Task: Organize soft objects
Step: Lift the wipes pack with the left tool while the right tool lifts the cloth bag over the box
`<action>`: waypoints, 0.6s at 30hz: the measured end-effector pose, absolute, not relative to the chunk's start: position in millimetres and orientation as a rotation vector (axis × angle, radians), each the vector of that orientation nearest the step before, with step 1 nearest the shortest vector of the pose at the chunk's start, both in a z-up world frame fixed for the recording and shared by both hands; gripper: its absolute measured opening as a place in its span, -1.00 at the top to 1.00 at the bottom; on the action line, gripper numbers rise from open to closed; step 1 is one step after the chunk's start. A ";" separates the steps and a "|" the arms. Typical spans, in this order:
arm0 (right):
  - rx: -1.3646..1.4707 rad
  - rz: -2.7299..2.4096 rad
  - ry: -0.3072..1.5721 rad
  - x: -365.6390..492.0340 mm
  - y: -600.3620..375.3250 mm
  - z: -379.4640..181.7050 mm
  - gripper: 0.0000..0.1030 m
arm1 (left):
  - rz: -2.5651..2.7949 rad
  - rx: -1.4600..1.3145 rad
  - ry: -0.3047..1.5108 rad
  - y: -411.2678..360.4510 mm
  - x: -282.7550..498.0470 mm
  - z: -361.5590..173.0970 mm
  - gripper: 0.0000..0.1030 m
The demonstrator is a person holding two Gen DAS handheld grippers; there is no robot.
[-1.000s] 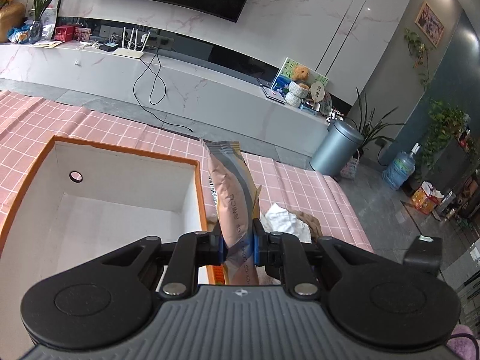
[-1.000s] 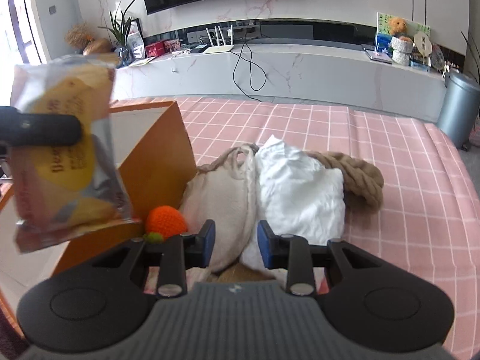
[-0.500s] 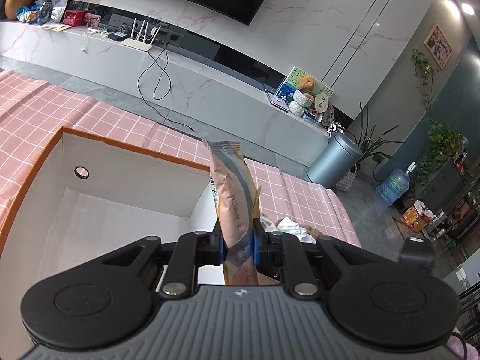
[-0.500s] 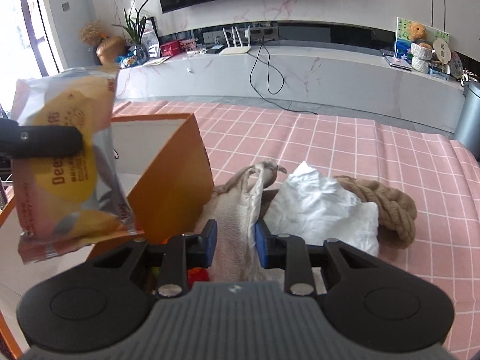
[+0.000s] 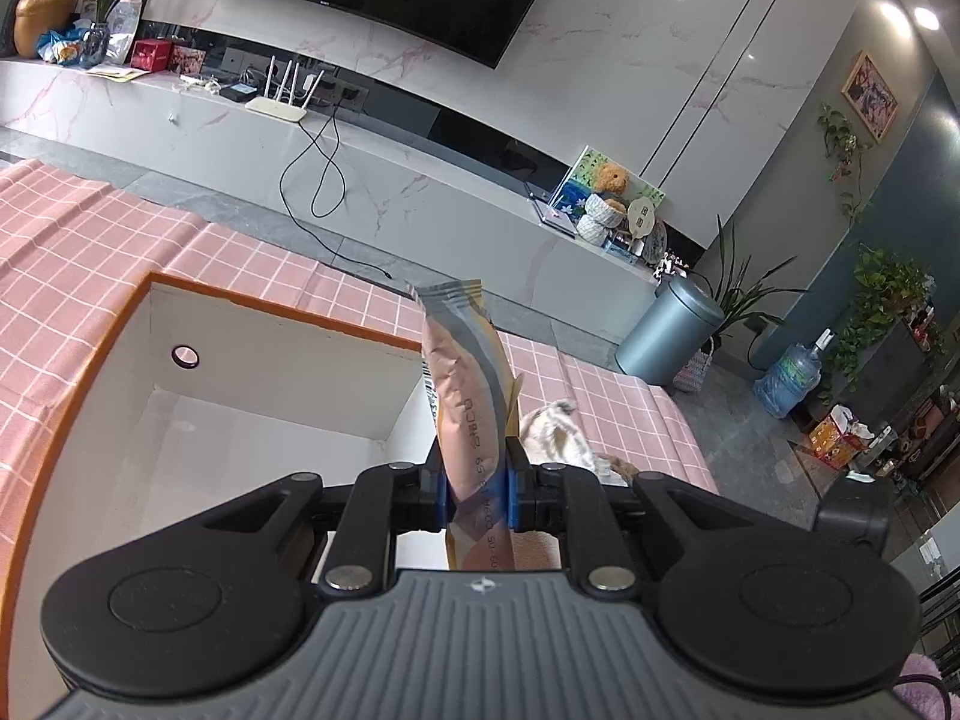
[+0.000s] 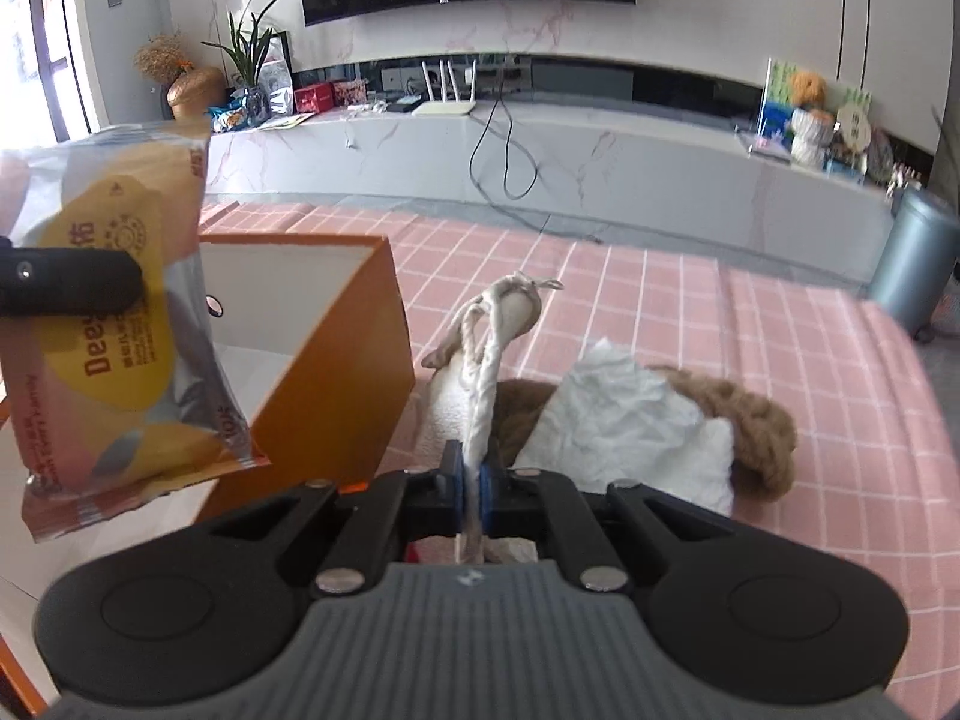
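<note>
Mid-sort: the left gripper (image 5: pixel 477 495) clamps a snack packet (image 5: pixel 471 396) above the orange box (image 5: pixel 282 315) — release comes next. The right gripper (image 6: pixel 473 495) has just closed on a cream drawstring bag (image 6: pixel 483 384) — next, a lift boxward.

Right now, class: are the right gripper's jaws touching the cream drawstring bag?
Touching. The right wrist view shows the right gripper pinching the cream drawstring bag, its jaws having just been closing.

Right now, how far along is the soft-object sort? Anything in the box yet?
Done: nothing visibly; what shows of the orange cardboard box with its white inside looks bare. In hand: left gripper clamps a pink-and-yellow foil snack packet over the box; right gripper, jaws just closed, pinches the cream drawstring cloth pouch. Left: white crumpled cloth and brown knitted piece lie on the pink checked cover.
</note>
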State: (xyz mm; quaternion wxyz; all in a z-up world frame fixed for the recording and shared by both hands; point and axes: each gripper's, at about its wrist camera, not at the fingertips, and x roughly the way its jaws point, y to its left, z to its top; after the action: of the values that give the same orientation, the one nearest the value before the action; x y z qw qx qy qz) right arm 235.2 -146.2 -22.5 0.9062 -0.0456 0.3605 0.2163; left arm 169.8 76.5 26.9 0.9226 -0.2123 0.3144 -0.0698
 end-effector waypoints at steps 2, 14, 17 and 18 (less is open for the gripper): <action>-0.097 0.443 0.717 225.7 -148.1 -10.7 0.95 | -0.141 -0.431 0.634 78.2 162.7 32.4 0.65; -0.099 0.358 0.534 176.2 -160.1 59.8 0.96 | -0.099 -0.418 0.619 97.9 129.0 42.6 0.65; -0.079 0.369 0.493 164.4 -158.6 76.8 0.96 | -0.093 -0.412 0.627 105.6 125.2 40.1 0.65; -0.078 0.376 0.481 161.5 -156.0 81.6 0.96 | -0.089 -0.411 0.630 108.4 125.2 39.4 0.65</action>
State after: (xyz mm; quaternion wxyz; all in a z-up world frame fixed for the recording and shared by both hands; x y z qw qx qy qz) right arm 161.5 -156.0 81.6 0.9530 -0.0384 0.2366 0.1851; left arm 125.2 108.4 39.4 0.9291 -0.2007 0.3076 -0.0433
